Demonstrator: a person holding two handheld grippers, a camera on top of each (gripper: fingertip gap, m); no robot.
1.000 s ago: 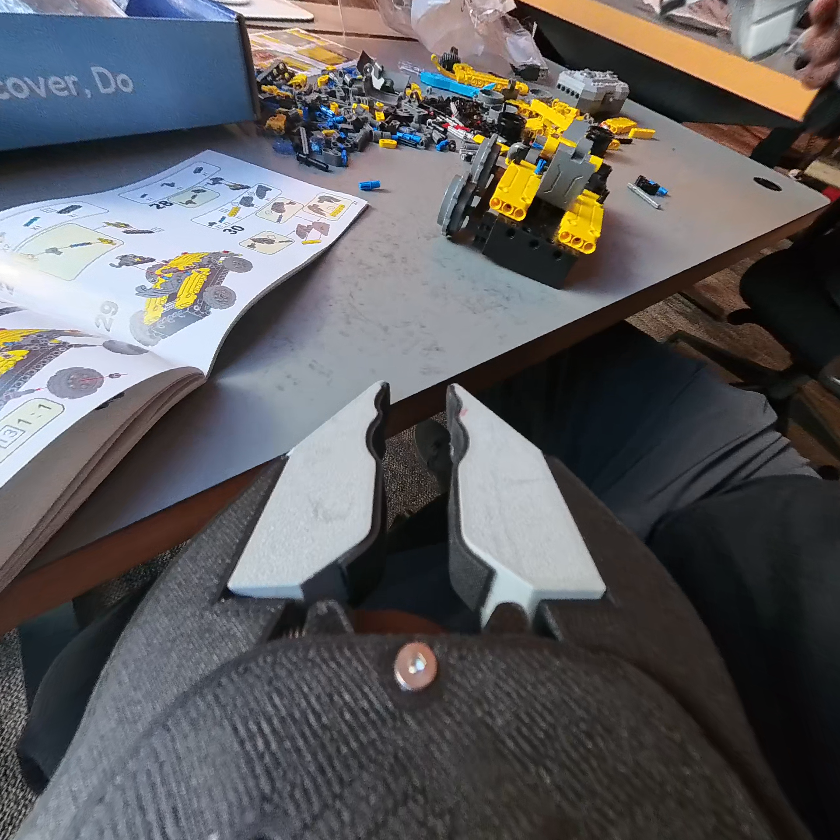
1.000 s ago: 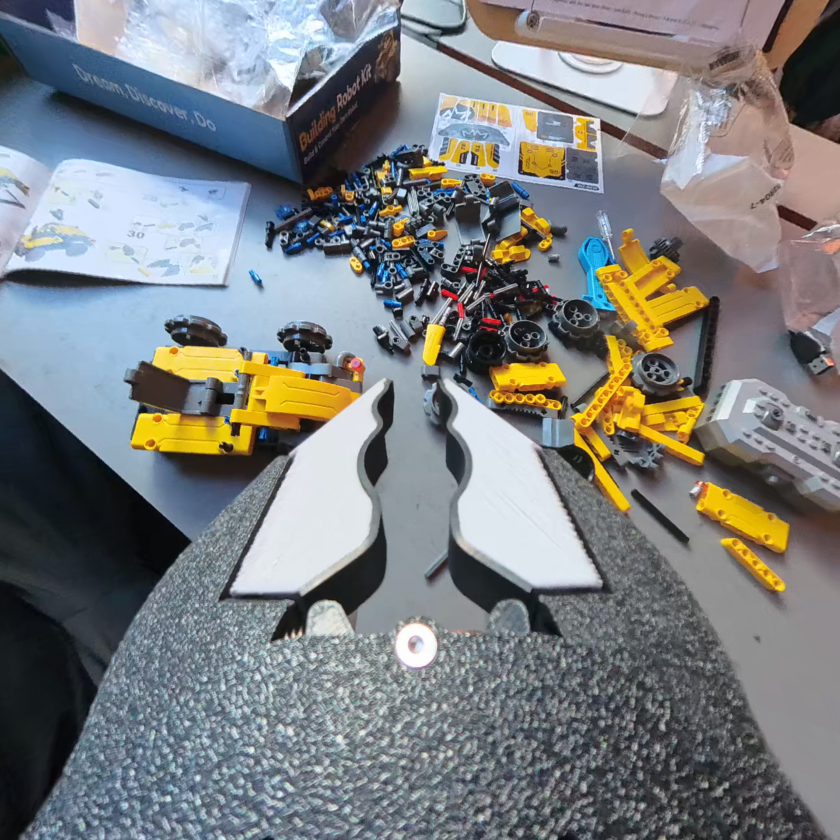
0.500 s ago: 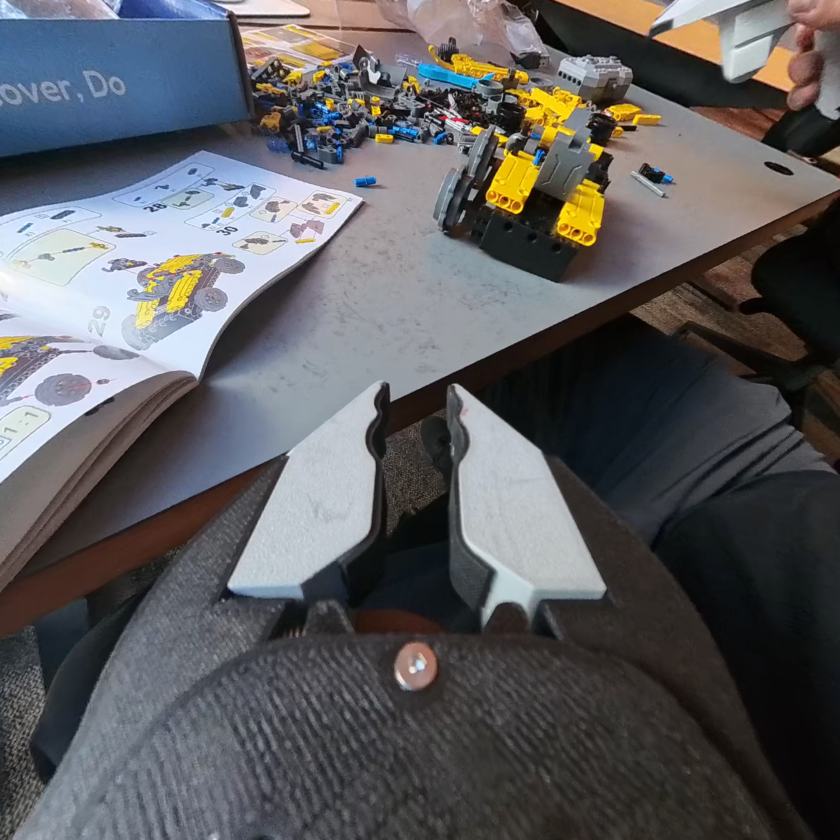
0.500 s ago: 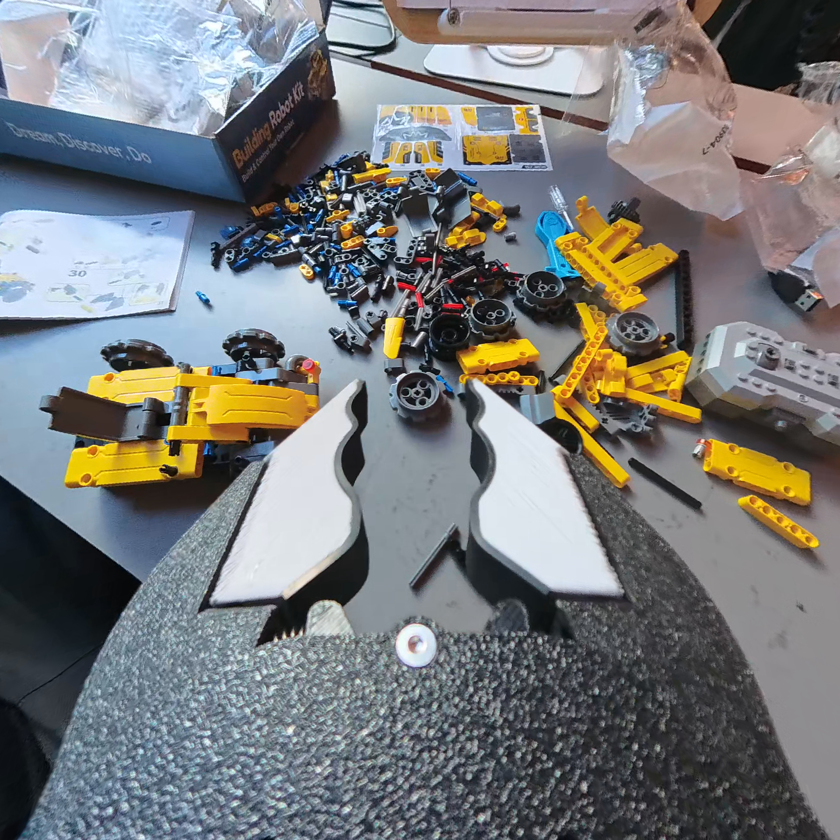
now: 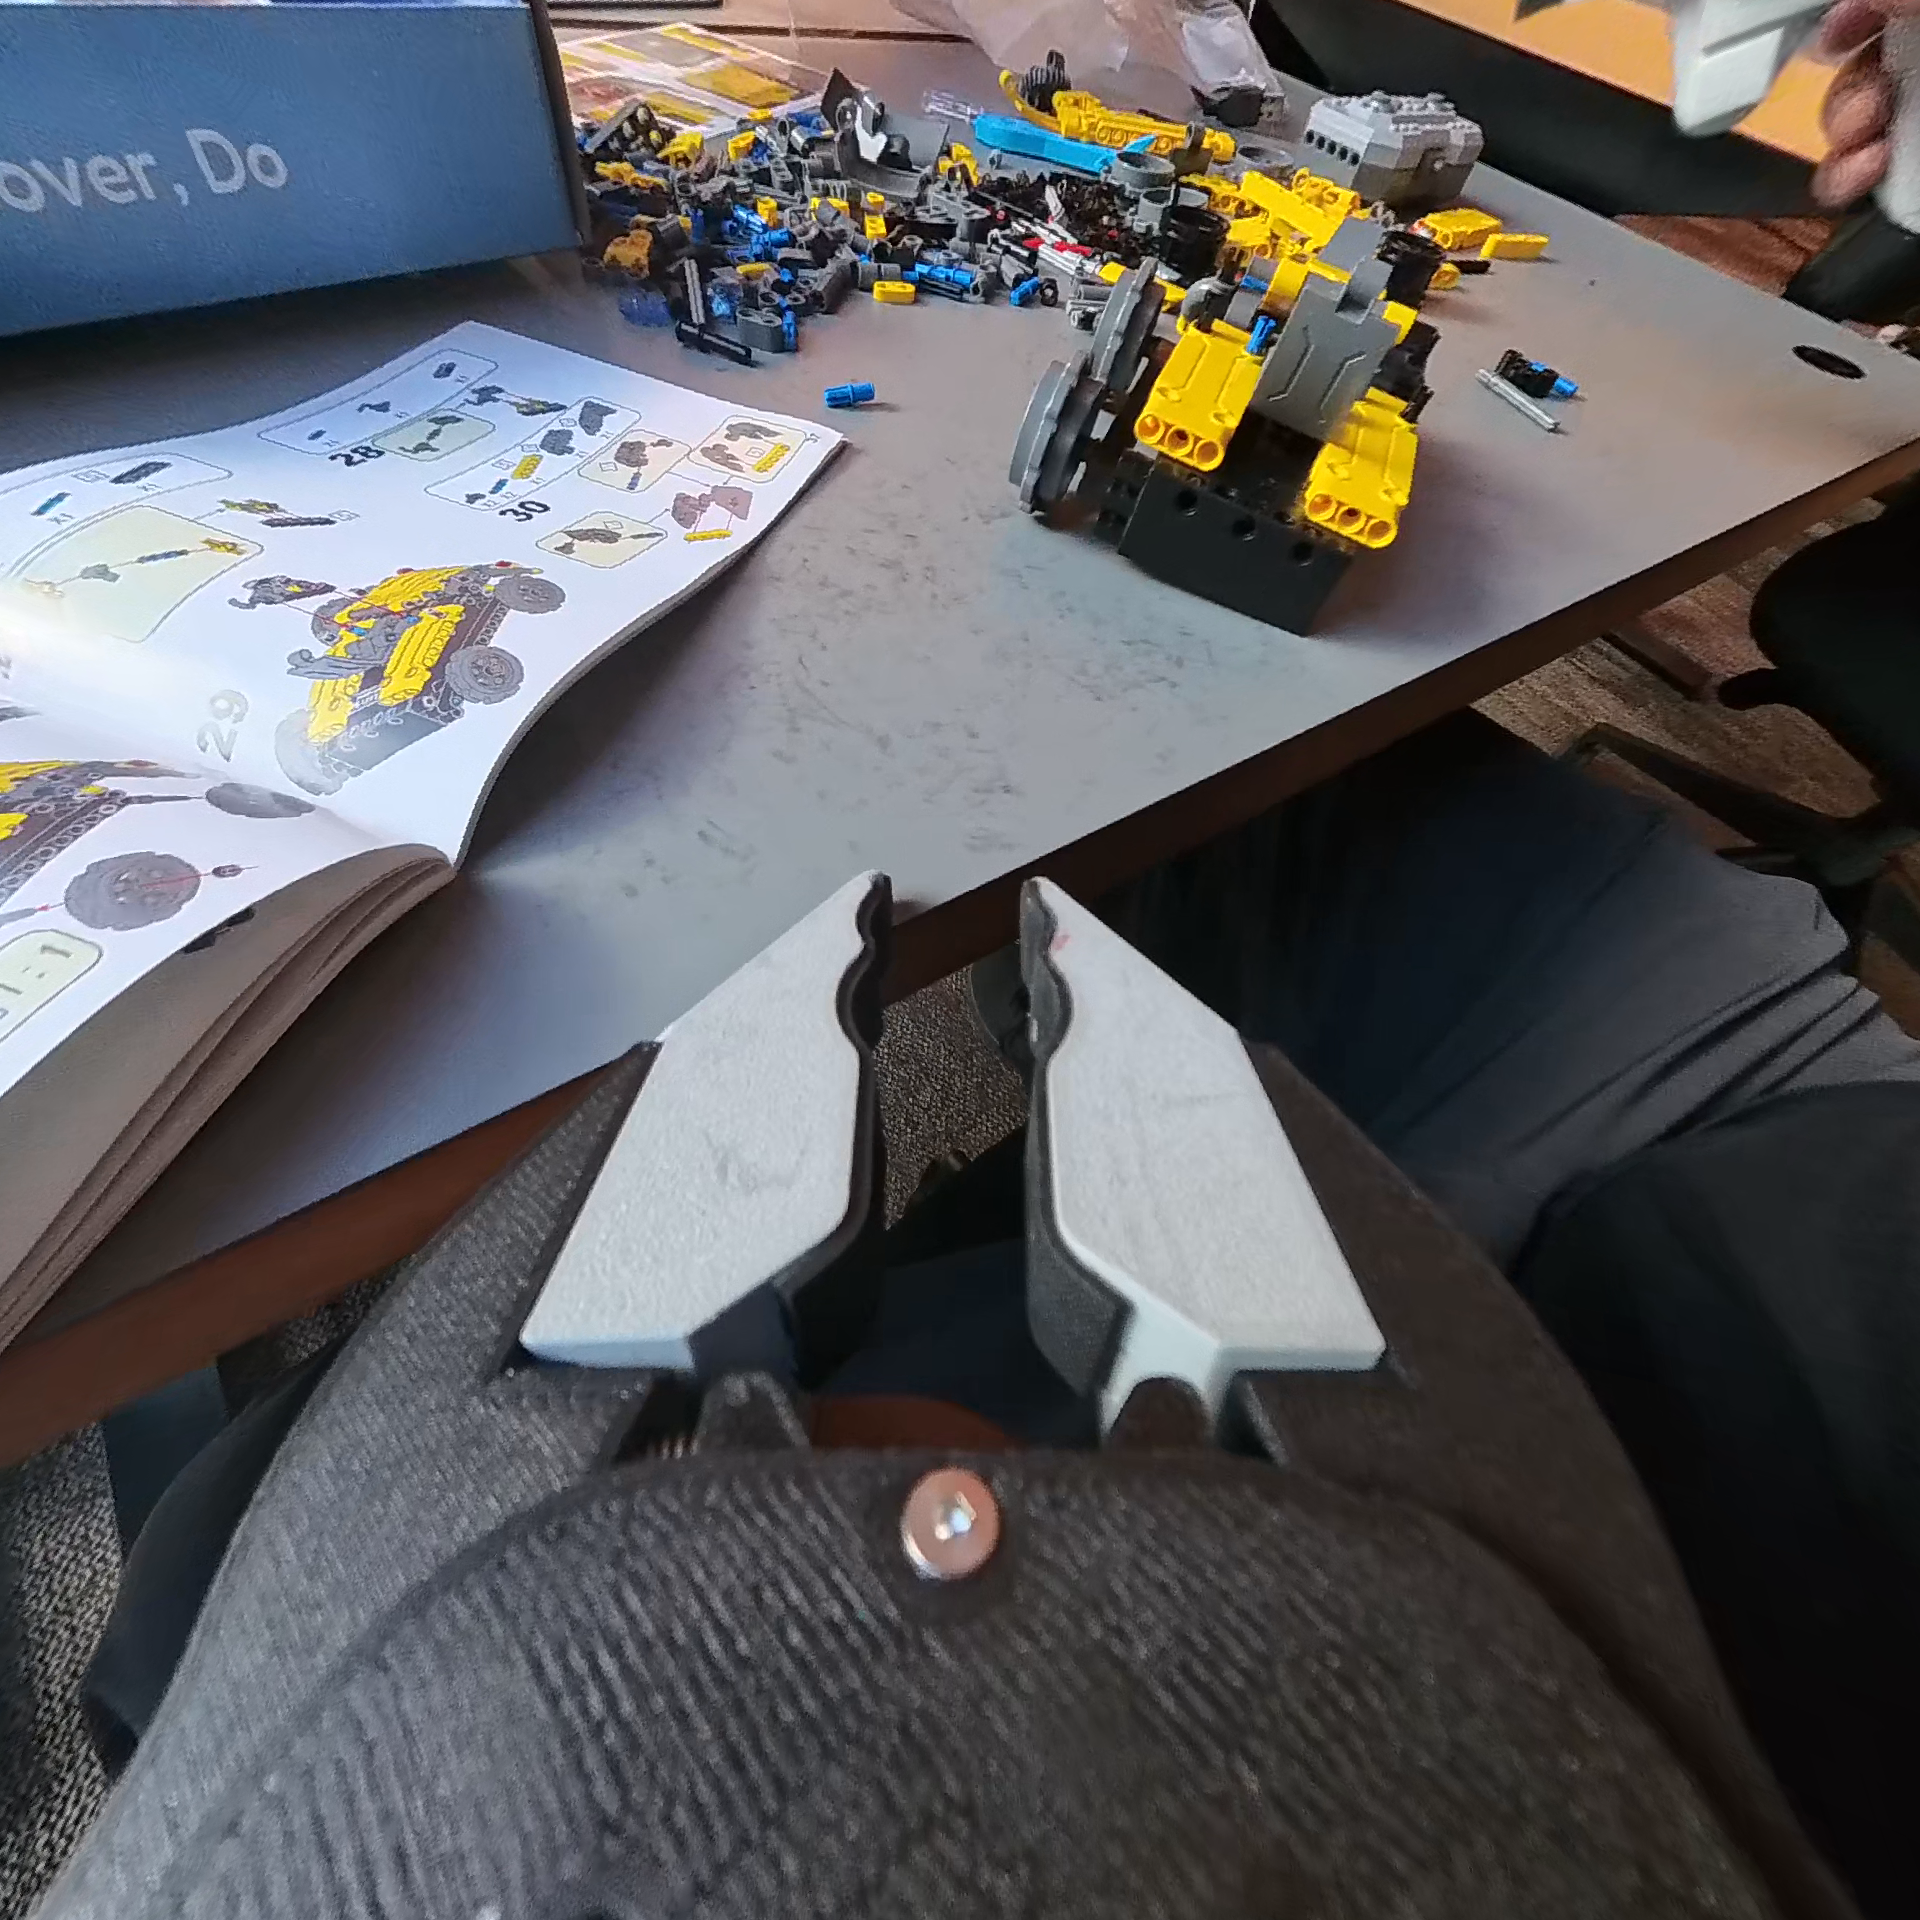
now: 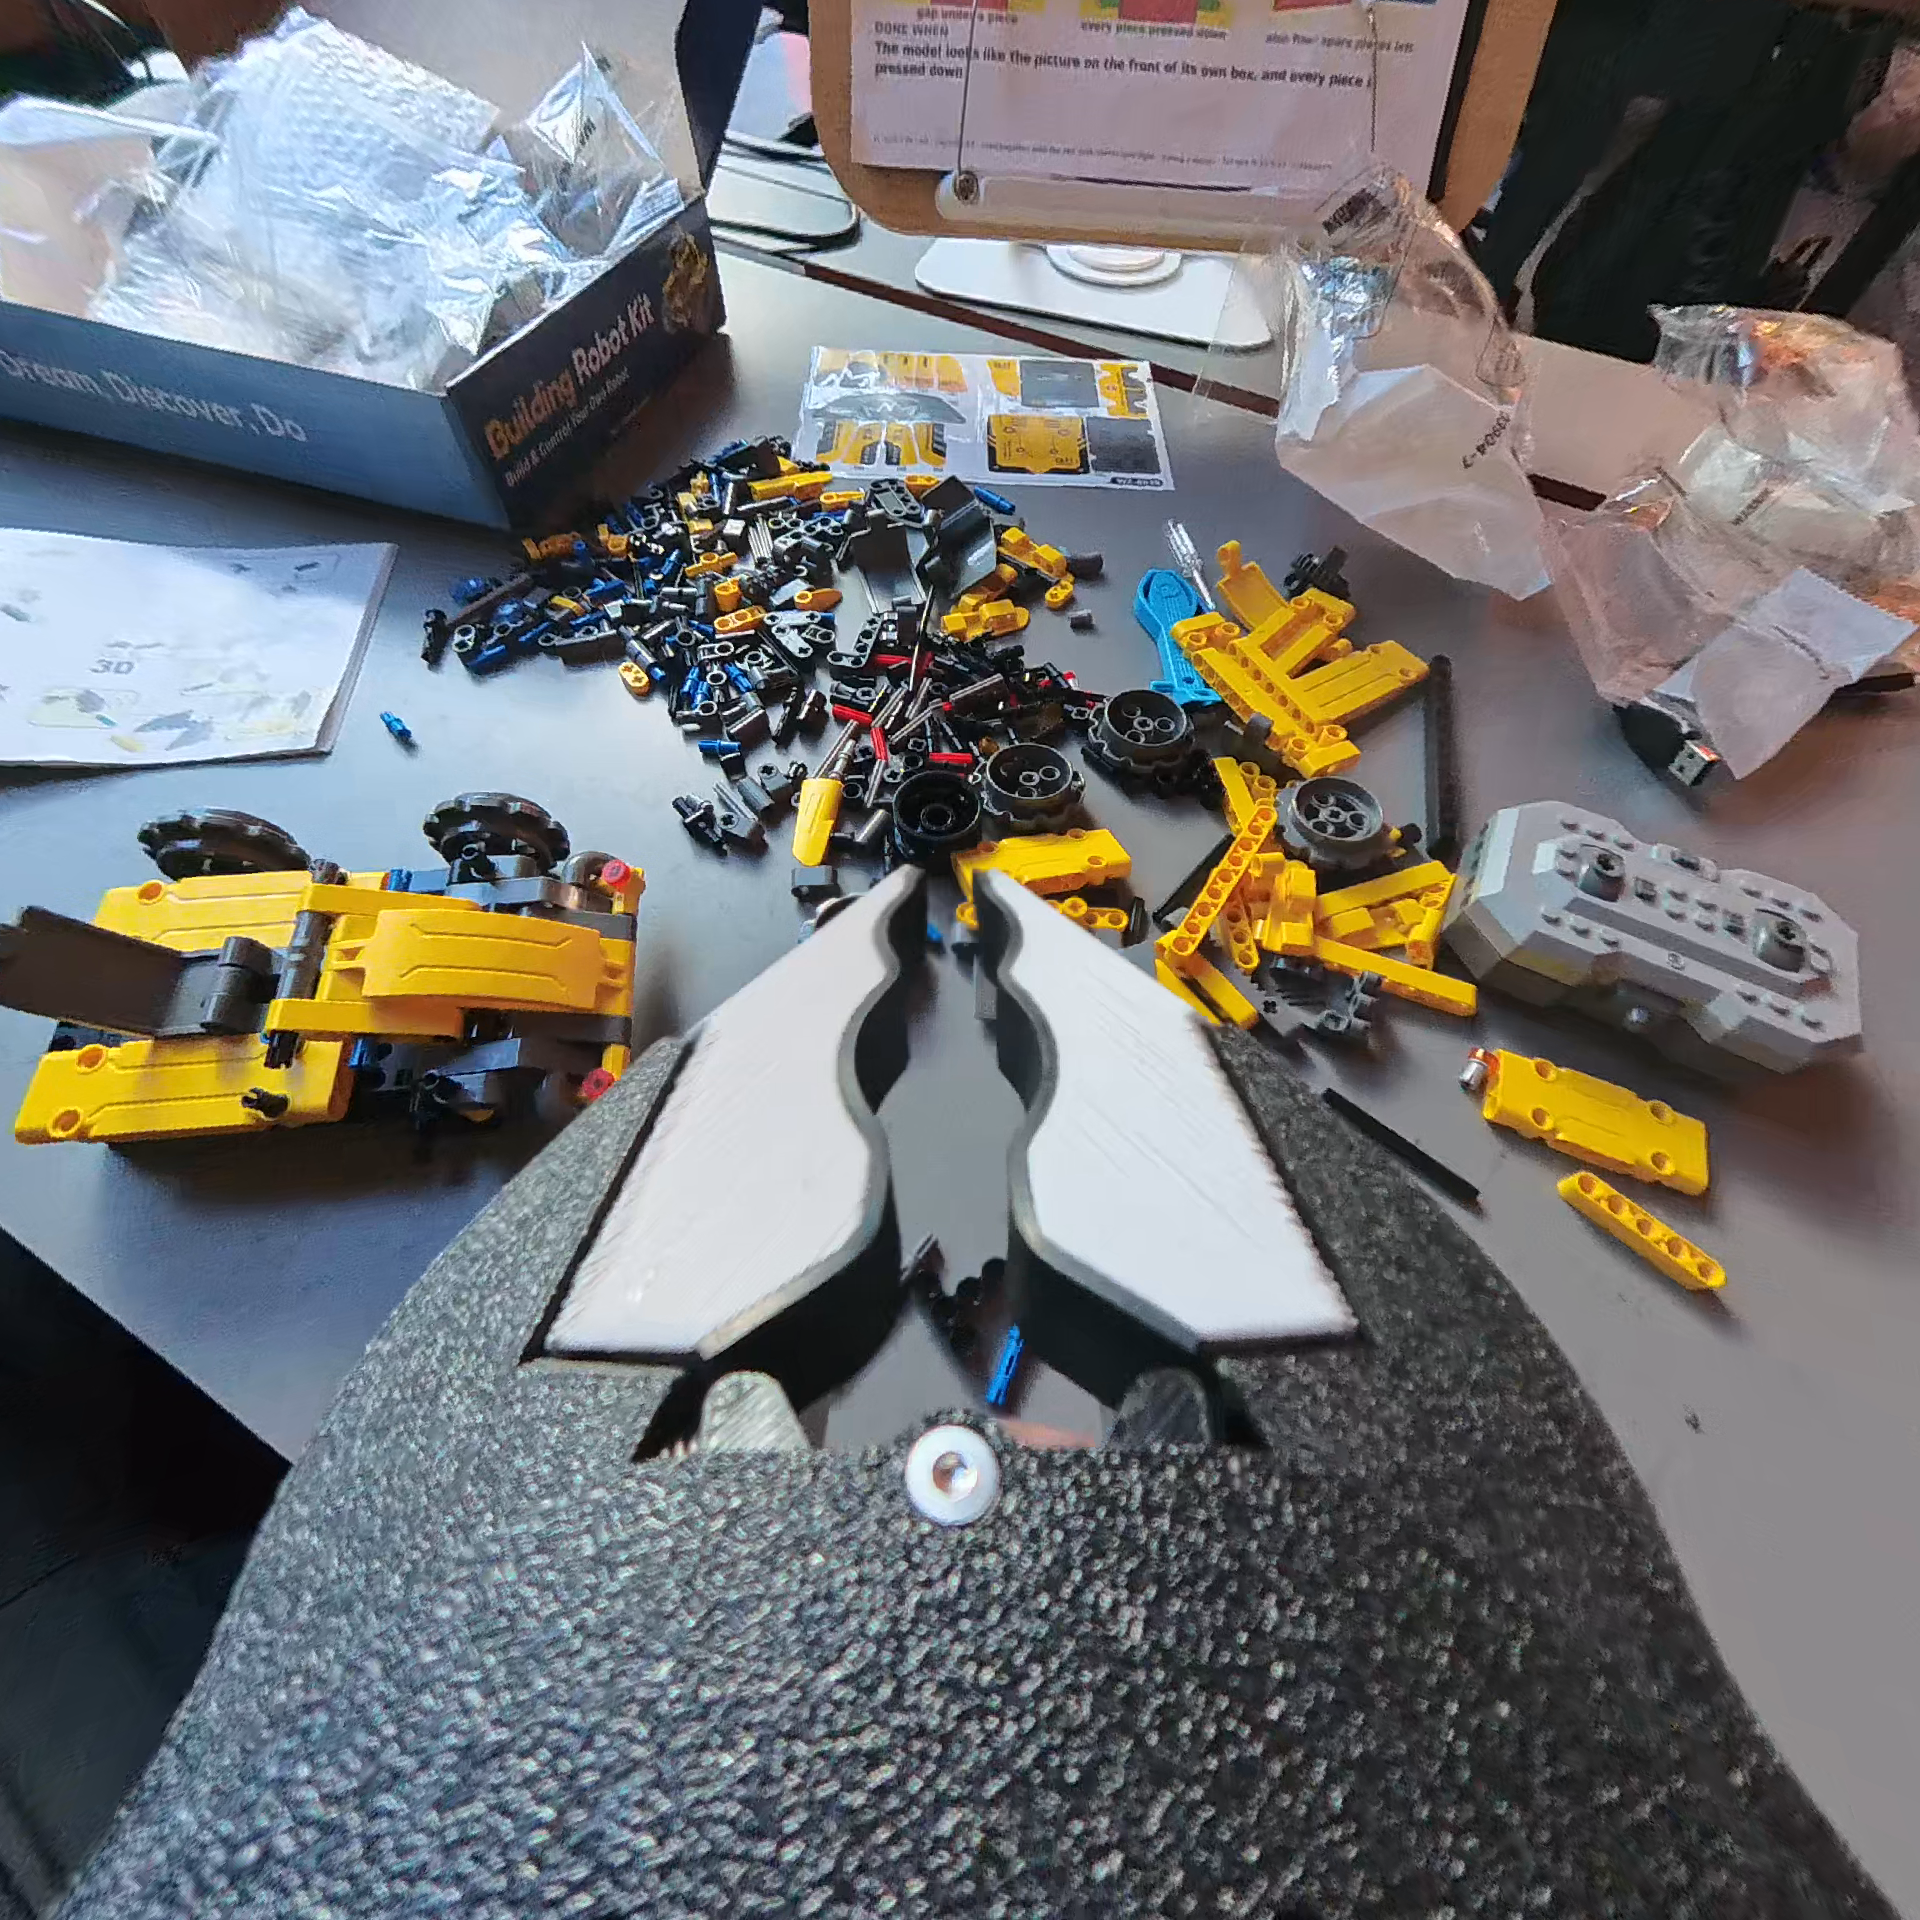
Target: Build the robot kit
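My left gripper (image 5: 956,899) is a little open and empty. It hangs below the table's front edge (image 5: 1351,707), over a person's lap (image 5: 1507,987). My right gripper (image 6: 951,888) is low over the loose-parts pile (image 6: 831,665), its tips closed to a thin slit and blurred. They sit just in front of a black wheel (image 6: 935,810) and a yellow beam (image 6: 1049,857). I see nothing held between them. A part-built yellow and black vehicle (image 6: 343,977) lies to their left, and shows in the left wrist view (image 5: 1247,416).
An open instruction booklet (image 5: 364,582) and a blue box (image 5: 260,156) lie at the left. A grey block (image 6: 1662,945), yellow beams, a sticker sheet (image 6: 987,416) and clear bags (image 6: 1403,416) lie at the right and back. Left tips to right tips: about 40 cm. To the black wheel (image 6: 935,810): right tips about 12 cm, left tips about 35 cm.
My right gripper opened wide over a grey wheel hub, then moved right and forward and closed to a slit; the hub is now under its left finger. My left gripper has barely moved.
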